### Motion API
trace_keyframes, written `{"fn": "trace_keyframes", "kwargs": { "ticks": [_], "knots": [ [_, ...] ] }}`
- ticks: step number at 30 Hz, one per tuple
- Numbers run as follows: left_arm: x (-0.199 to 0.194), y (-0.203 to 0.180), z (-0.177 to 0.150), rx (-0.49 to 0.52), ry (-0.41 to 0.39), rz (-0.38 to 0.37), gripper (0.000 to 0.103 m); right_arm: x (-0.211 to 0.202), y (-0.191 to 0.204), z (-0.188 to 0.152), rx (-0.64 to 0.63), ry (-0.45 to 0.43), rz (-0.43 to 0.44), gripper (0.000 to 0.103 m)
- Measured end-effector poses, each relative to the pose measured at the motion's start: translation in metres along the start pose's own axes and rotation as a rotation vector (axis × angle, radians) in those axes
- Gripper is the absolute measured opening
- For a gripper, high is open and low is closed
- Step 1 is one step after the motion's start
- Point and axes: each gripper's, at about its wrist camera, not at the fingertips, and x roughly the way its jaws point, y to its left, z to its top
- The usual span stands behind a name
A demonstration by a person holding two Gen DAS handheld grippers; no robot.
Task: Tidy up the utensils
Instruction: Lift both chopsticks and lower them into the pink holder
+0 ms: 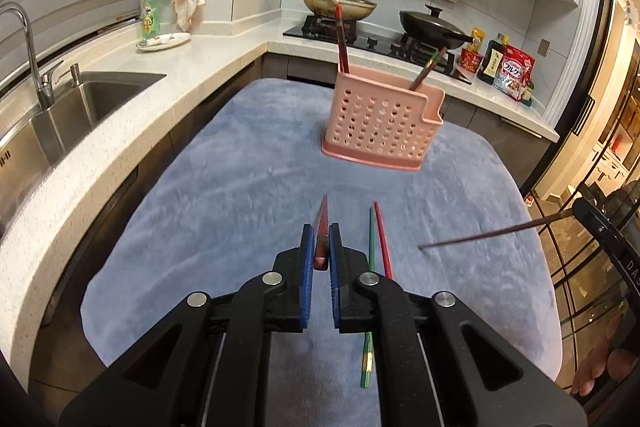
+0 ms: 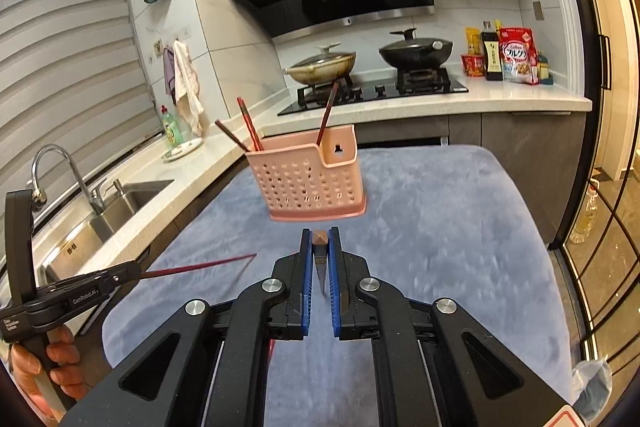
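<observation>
My left gripper (image 1: 321, 227) is shut on a dark red chopstick (image 1: 323, 215) that points forward over the blue cloth (image 1: 224, 195). A green chopstick (image 1: 371, 239) and a red chopstick (image 1: 383, 239) lie side by side on the cloth just to its right. My right gripper (image 2: 320, 233) is shut on a brown chopstick (image 2: 320, 238), seen end-on, and shows in the left wrist view as the right gripper (image 1: 578, 211) with the brown chopstick (image 1: 480, 235). The pink perforated holder (image 1: 382, 125) (image 2: 308, 183) stands ahead with three chopsticks (image 2: 250, 125) in it. The left gripper (image 2: 136, 273) is low at the left.
A steel sink (image 1: 92, 99) with a faucet (image 1: 24, 39) lies to the left. The stove (image 2: 372, 93) with two lidded pans (image 2: 416, 51) sits behind the holder. Food packets (image 2: 516, 57) stand at the back right, glass doors (image 2: 600, 227) to the right. A hand (image 2: 52, 359) holds the left gripper.
</observation>
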Motion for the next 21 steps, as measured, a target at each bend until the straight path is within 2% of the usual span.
{"fn": "trace_keyframes", "kwargs": {
  "ticks": [12,21],
  "knots": [
    [0.002,-0.006,0.065,0.02,-0.09,0.009,0.007,0.019,-0.006,0.048,0.026,-0.055,0.039,0.007],
    [0.001,-0.02,0.117,0.051,-0.158,-0.005,0.007,0.044,-0.01,0.098,0.079,-0.092,0.12,0.007]
  ]
}}
